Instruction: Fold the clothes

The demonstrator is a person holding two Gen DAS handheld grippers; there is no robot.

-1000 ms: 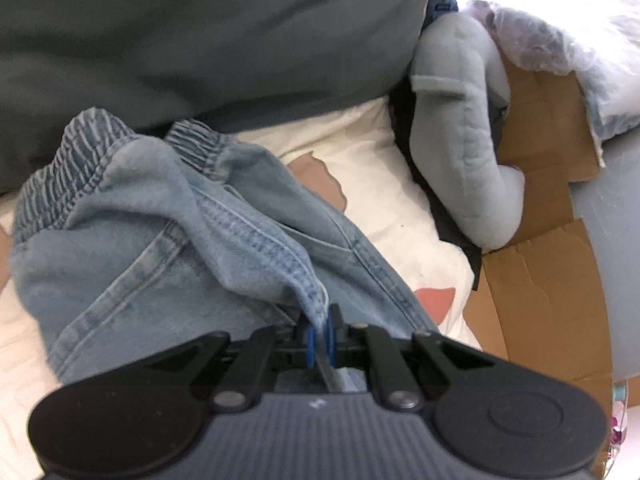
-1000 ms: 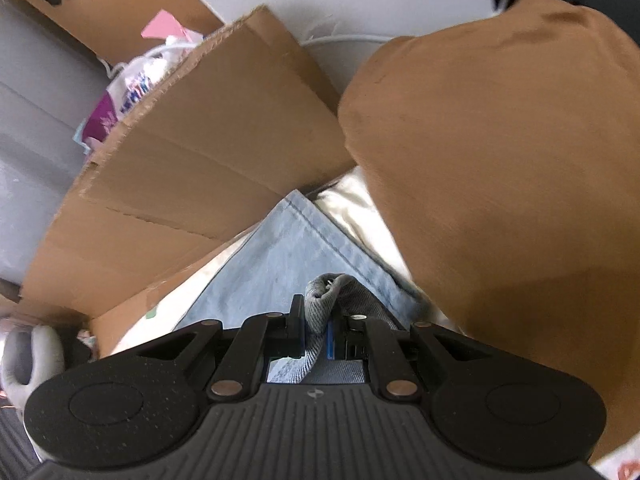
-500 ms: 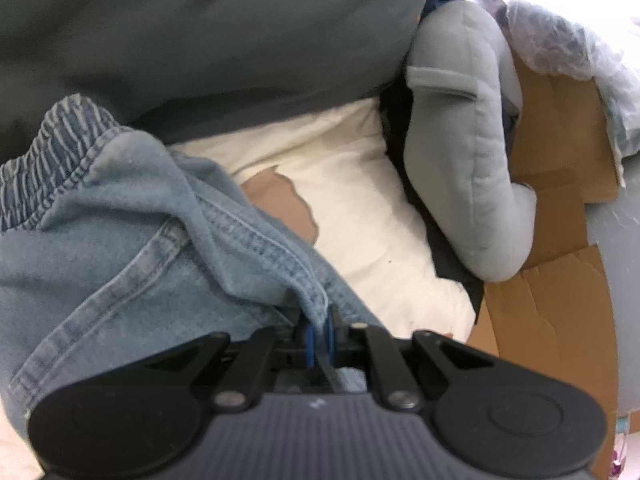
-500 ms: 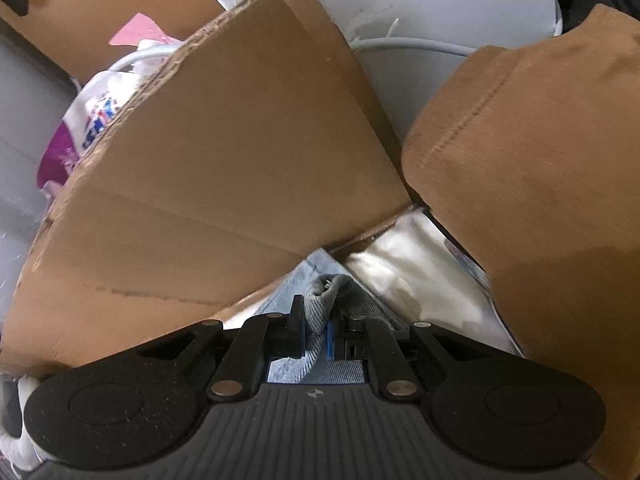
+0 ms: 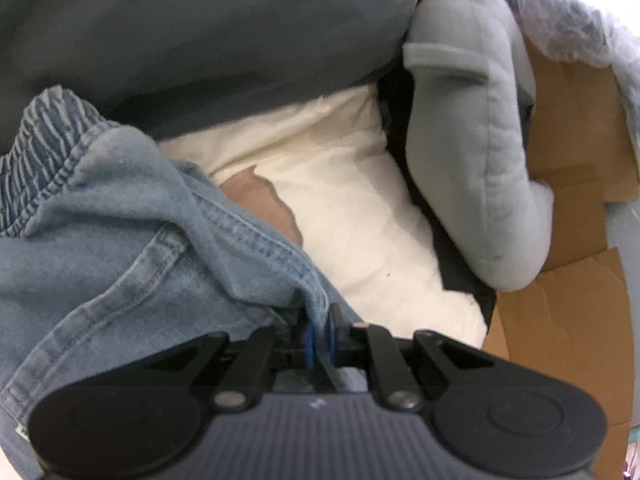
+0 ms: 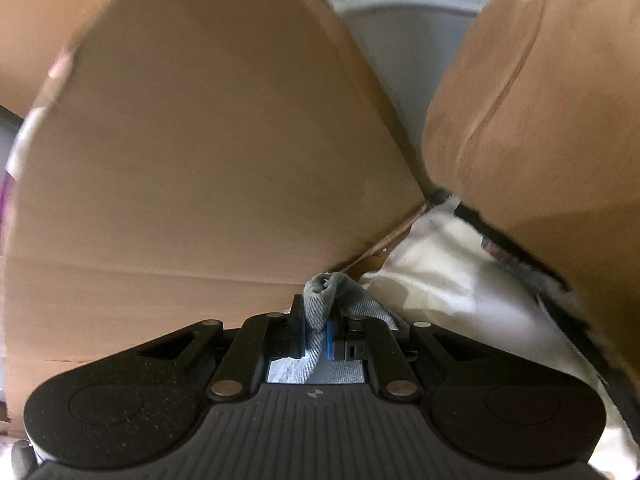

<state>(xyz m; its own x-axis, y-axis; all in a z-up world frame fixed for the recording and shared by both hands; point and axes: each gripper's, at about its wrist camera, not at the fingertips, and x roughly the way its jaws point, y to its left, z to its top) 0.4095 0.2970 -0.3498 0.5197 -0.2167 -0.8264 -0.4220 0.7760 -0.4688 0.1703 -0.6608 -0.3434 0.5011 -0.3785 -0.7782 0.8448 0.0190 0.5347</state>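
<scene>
Pinching a denim seam of the jeans between my left fingers, which have just been easing apart with the cloth between them, I judge this side is being let down. My right gripper clamps a bunched grey-blue hem to keep that end taut. The jeans lie on the cream bedding; beyond sit a grey plush toy and a cardboard flap
</scene>
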